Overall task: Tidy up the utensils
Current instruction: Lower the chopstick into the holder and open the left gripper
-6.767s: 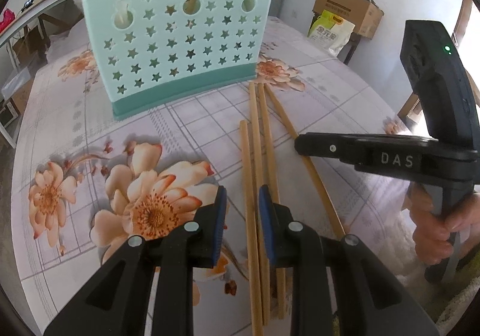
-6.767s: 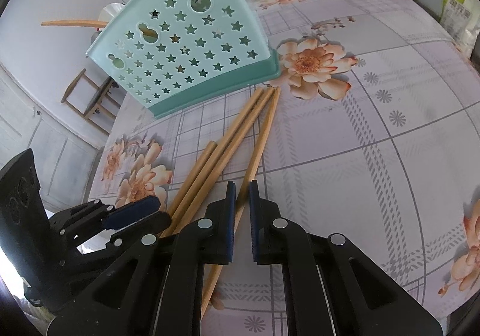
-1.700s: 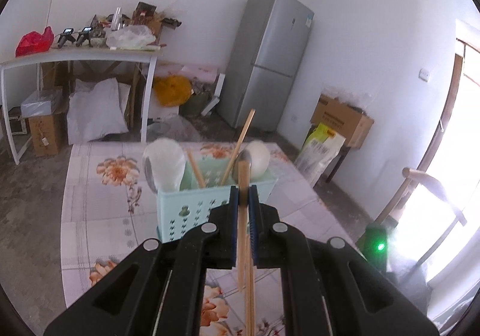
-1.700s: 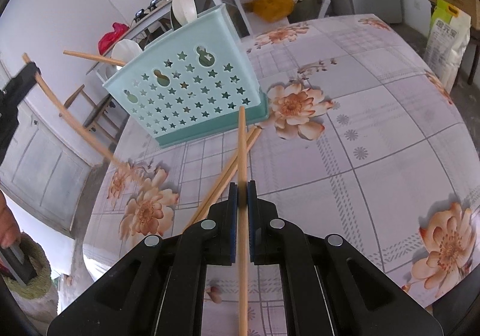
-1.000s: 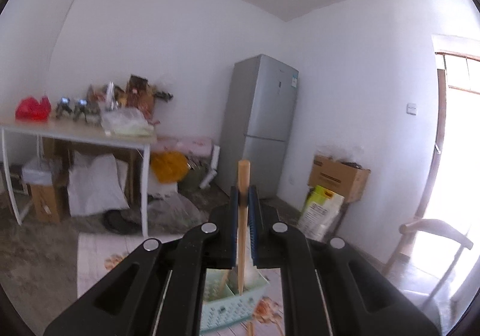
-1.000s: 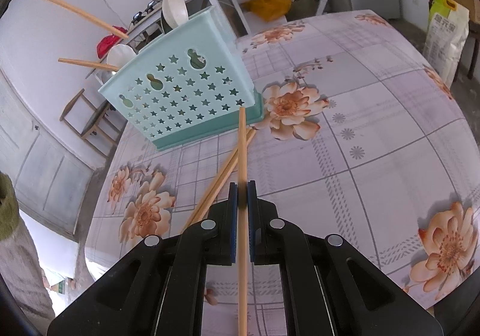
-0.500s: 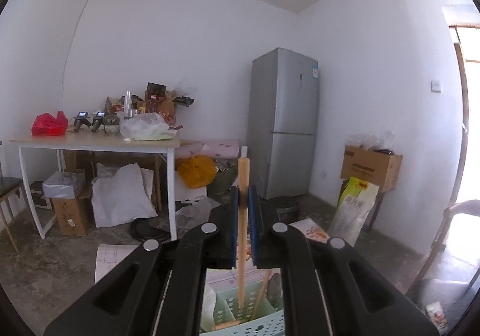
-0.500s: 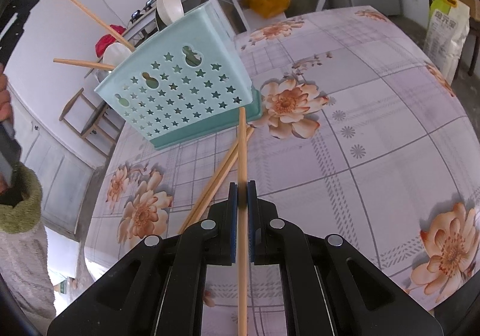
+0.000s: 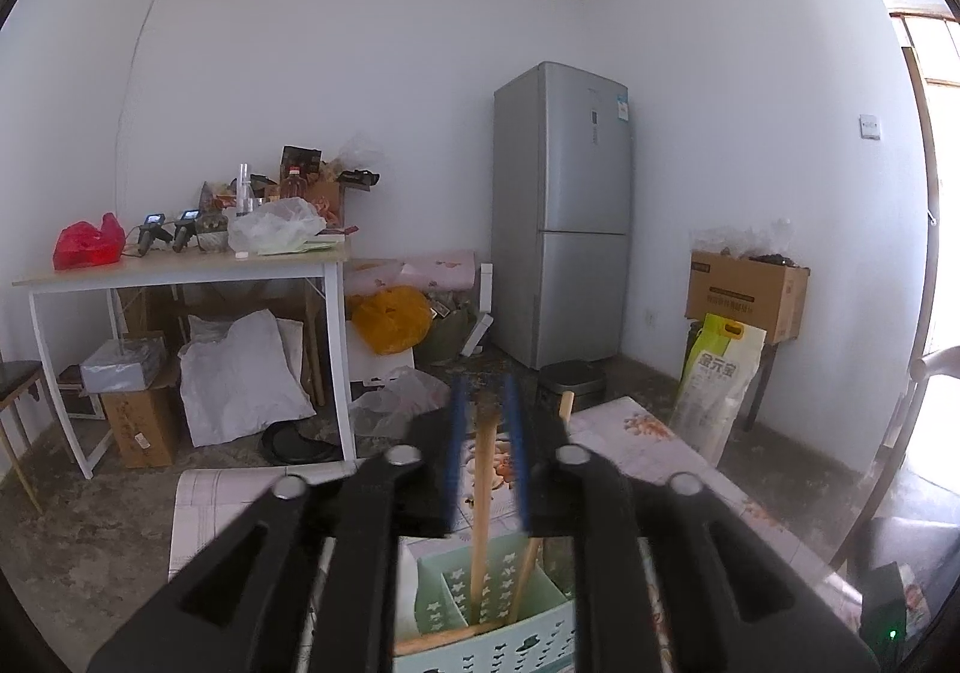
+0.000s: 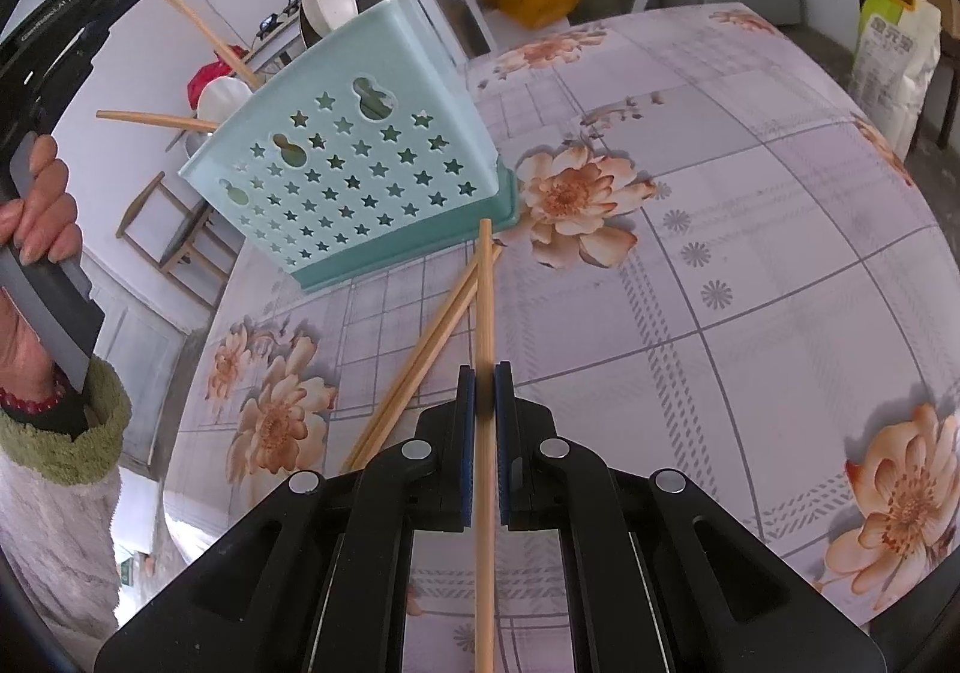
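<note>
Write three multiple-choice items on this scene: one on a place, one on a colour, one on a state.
1. The two loose chopsticks lie:
A. inside the holder
B. on the table in front of the holder
C. on the floor

2. The holder is:
A. red
B. black
C. teal

3. The right tool is:
A. shut on a chopstick
B. open and empty
C. shut on a spoon

Answers:
1 B: they rest on the floral cloth, short of the holder's base.
2 C: its star-punched wall is teal.
3 A: the blue pads clamp the stick between them.
</note>
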